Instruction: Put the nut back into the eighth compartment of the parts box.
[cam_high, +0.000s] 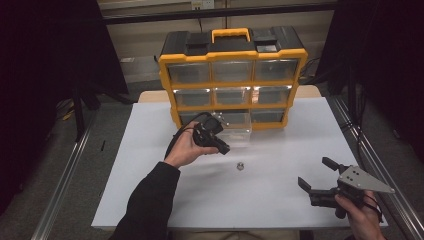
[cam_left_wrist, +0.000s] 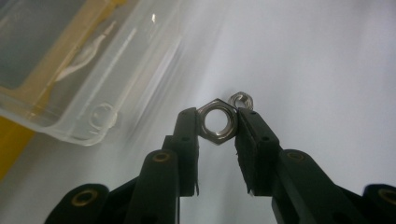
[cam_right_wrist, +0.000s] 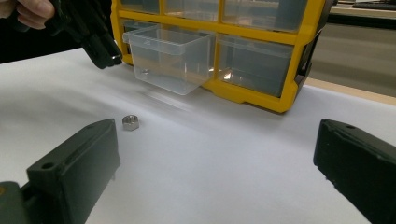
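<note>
Left claw (cam_left_wrist: 217, 122) clamps nut (cam_left_wrist: 216, 122) above table (cam_left_wrist: 327, 70), beside drawer (cam_left_wrist: 93, 84).

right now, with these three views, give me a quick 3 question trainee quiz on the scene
1. True or false: the left gripper is shut on a hex nut.
2. Which drawer of the yellow organizer is pulled out? A top left, B bottom middle, C middle right.
3. What lies loose on the white table?

Key: 1 true. 2 B, the clear drawer. 3 a second hex nut, apart from the open right gripper.
</note>
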